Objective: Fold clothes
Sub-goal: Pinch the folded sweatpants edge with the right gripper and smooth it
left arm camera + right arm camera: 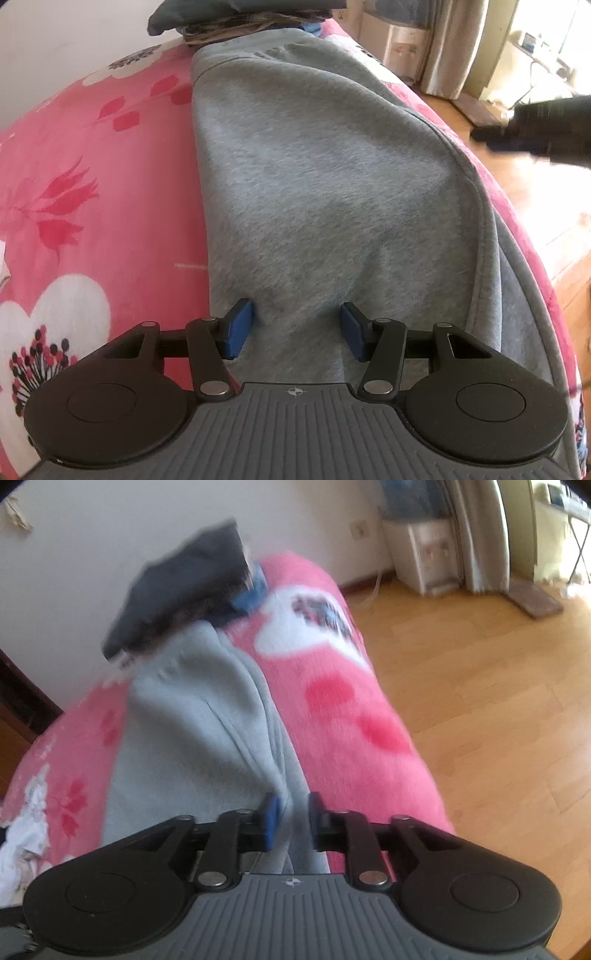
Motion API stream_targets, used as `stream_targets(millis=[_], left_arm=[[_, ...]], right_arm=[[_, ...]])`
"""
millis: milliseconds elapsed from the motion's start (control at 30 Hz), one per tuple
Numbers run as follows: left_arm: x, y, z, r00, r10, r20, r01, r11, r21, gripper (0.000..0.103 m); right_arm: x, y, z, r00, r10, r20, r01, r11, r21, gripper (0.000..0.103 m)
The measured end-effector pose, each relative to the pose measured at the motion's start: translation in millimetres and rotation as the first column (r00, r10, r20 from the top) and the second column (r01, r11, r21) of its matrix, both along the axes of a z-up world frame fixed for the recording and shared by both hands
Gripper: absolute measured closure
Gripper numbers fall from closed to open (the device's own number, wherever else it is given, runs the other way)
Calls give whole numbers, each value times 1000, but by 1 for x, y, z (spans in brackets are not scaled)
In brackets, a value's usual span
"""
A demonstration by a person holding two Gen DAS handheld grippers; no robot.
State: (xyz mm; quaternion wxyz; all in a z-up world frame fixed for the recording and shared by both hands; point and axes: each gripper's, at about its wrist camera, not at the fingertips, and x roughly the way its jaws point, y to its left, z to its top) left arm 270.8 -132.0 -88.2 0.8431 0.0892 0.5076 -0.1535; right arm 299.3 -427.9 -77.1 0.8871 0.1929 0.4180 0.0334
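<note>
A grey sweatshirt-like garment (314, 184) lies stretched along a pink flowered blanket (92, 184). My left gripper (297, 330) is open, its blue pads wide apart and low over the garment's near end; grey cloth shows between them, with neither pad pressing it. In the blurred right wrist view, the same grey garment (184, 720) runs away from me with a raised fold along its right side. My right gripper (294, 821) is shut on that fold, which passes between its closely set pads.
Dark folded clothes (240, 14) are stacked at the garment's far end, also seen as the dark pile (184, 587). Wooden floor (480, 701) drops off to the right of the bed. A white crumpled cloth (22, 830) lies at left. A dark blurred shape (546, 125) hangs at right.
</note>
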Motion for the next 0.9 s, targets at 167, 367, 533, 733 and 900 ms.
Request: stream_targets(millis=[167, 367, 533, 733, 900], left_arm=[[-1, -4, 0, 1000, 6, 1, -6, 1000, 2, 50], [-1, -3, -1, 1000, 8, -2, -8, 1000, -3, 50], [2, -1, -1, 1000, 25, -19, -25, 1000, -16, 50], [3, -2, -1, 999, 29, -26, -30, 999, -26, 50], [5, -3, 1, 999, 7, -37, -7, 1000, -7, 50]], right_arm=[[50, 9, 16, 996, 49, 74, -44, 996, -75, 72], [92, 33, 9, 985, 122, 126, -102, 983, -153, 70], [117, 53, 5, 971, 171, 164, -136, 969, -207, 78], [145, 72, 0, 955, 218, 199, -162, 950, -266, 102], [169, 68, -28, 980, 191, 63, -171, 955, -240, 99]])
